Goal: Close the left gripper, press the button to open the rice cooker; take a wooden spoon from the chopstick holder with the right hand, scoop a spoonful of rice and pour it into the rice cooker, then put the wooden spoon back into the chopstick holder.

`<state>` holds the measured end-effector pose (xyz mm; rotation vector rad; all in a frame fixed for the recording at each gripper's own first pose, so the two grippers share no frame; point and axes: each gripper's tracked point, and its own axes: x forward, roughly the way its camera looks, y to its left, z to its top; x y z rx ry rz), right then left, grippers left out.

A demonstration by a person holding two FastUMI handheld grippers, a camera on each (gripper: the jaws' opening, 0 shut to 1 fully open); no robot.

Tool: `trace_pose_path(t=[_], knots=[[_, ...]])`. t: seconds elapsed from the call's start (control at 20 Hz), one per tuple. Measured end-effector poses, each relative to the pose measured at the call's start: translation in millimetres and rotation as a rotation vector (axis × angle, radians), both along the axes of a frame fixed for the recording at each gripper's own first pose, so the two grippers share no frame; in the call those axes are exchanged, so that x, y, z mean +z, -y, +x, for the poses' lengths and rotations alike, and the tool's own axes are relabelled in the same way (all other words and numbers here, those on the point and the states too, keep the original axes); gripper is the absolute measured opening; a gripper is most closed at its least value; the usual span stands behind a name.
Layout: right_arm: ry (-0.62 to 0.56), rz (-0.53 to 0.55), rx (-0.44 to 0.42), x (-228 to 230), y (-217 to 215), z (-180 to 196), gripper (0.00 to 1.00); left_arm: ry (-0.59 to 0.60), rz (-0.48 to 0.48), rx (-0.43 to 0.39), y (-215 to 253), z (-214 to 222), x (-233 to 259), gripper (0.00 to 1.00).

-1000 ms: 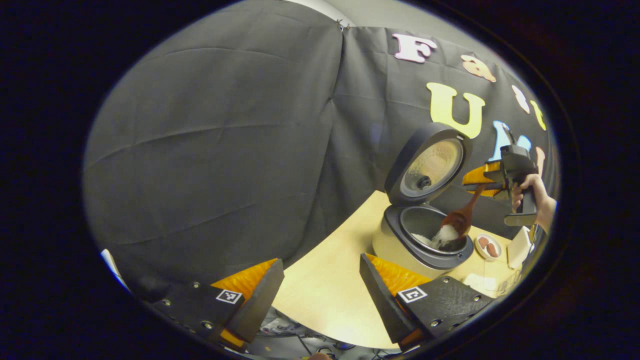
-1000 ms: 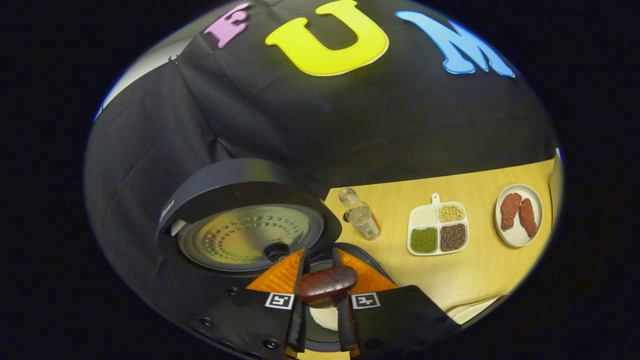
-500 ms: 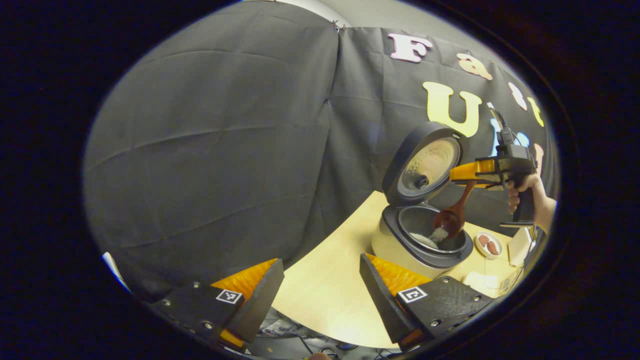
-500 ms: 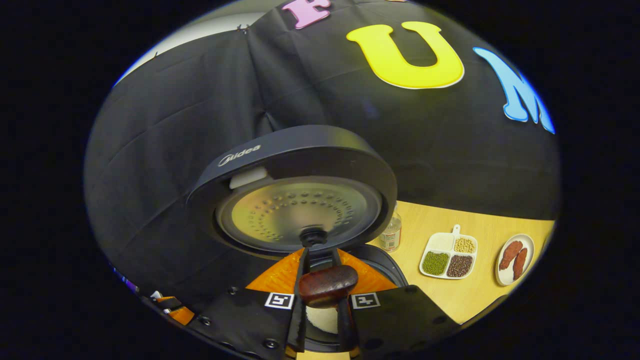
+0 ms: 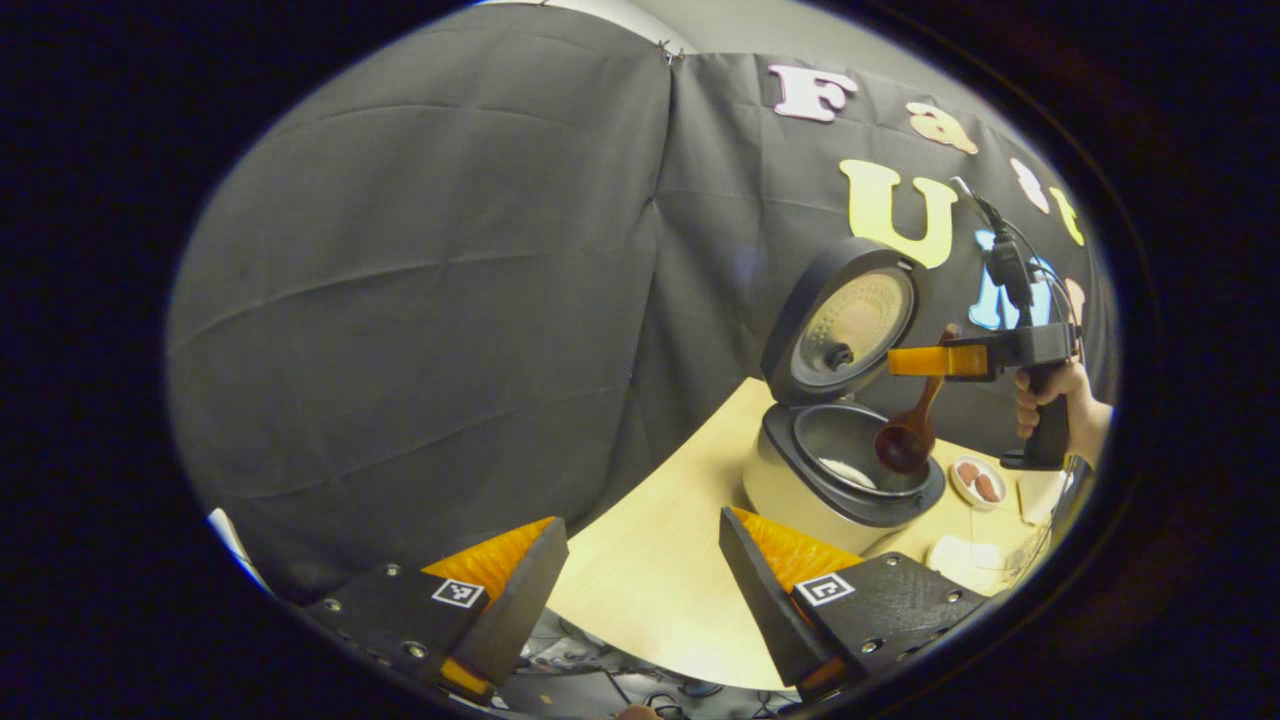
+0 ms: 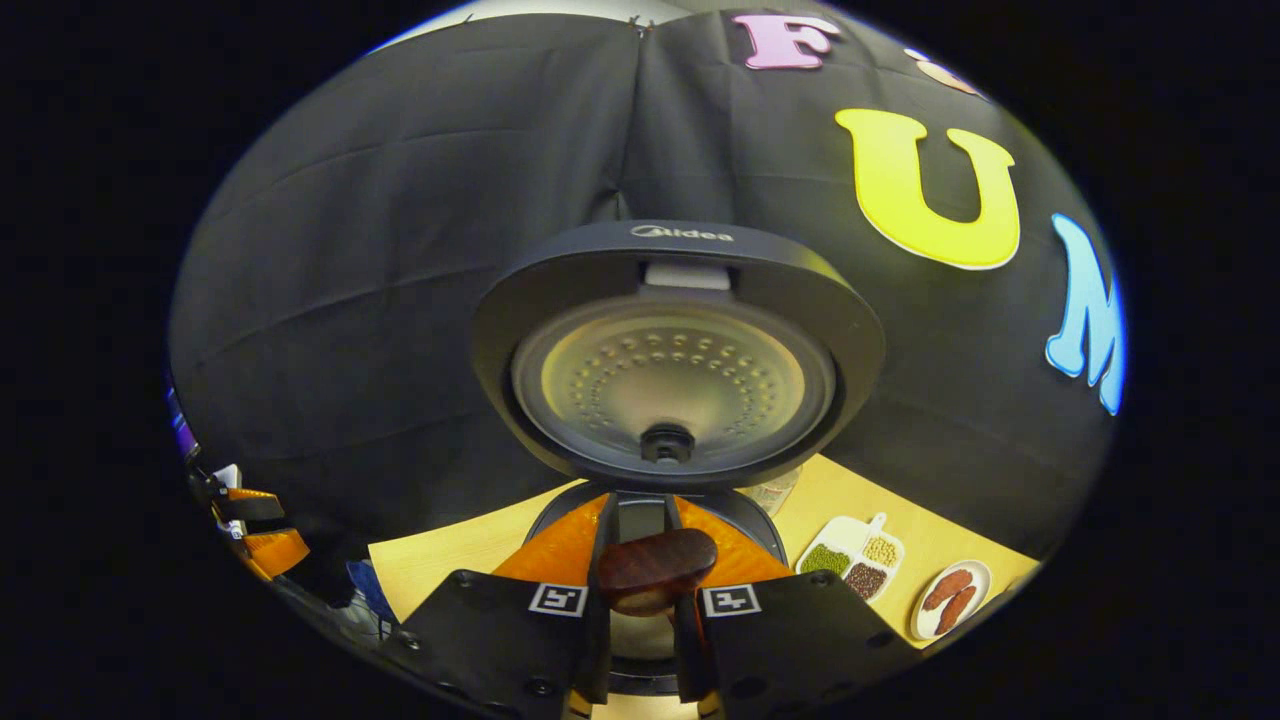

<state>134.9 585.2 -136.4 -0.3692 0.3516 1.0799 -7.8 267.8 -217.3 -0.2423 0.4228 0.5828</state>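
Right gripper (image 6: 640,575): its two fingers are pinching the end of the wooden spoon (image 6: 655,570) handle between them; in the left gripper view the same gripper (image 5: 915,360) is hanging level above the pot, with a hand (image 5: 1050,400) gripping its handle.
Wooden spoon: in the left gripper view it (image 5: 908,425) is hanging nearly upright from the fingers, bowl end down, over the right part of the pot opening.
Rice cooker (image 5: 835,480): it is sitting on the table (image 5: 650,580) with its lid (image 6: 680,350) standing open and upright behind the pot.
Rice (image 5: 848,472): a small white heap is lying on the bottom of the pot, to the left of the spoon bowl.
Left gripper (image 5: 640,590): its fingers are standing spread wide apart, gripping nothing, low over the near table edge and well apart from the cooker.
Divided tray (image 6: 852,562): it is lying on the table to the right of the cooker, holding green, yellow and dark grains.
Small plate (image 6: 950,592): it is sitting just beside the tray, carrying two reddish pieces.
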Motion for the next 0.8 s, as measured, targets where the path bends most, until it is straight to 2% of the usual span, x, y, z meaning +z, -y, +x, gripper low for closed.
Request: trace_pose_path(t=[0.1,0.15,0.25,0.4,0.5,0.6,0.8], knots=[[-0.026,0.035,-0.014,3,-1,-4,0.28,0.0,0.012,0.001,3,0,5,0.96],[-0.043,0.05,-0.02,7,-1,-7,0.25,0.001,0.02,0.001,4,0,9,0.97],[-0.097,0.105,-0.024,21,2,-17,0.28,0.007,0.037,0.008,8,-3,16,0.96],[-0.191,0.203,-0.071,45,27,-20,0.28,0.014,0.028,0.022,20,-9,22,0.97],[-0.233,0.259,-0.109,60,55,-11,0.24,0.022,0.023,0.019,34,-12,28,0.97],[-0.29,0.304,-0.159,72,92,1,0.28,0.021,0.037,0.008,50,-8,32,0.97],[-0.399,0.4,-0.323,77,183,46,0.28,0.01,0.048,-0.027,86,2,40,0.96]])
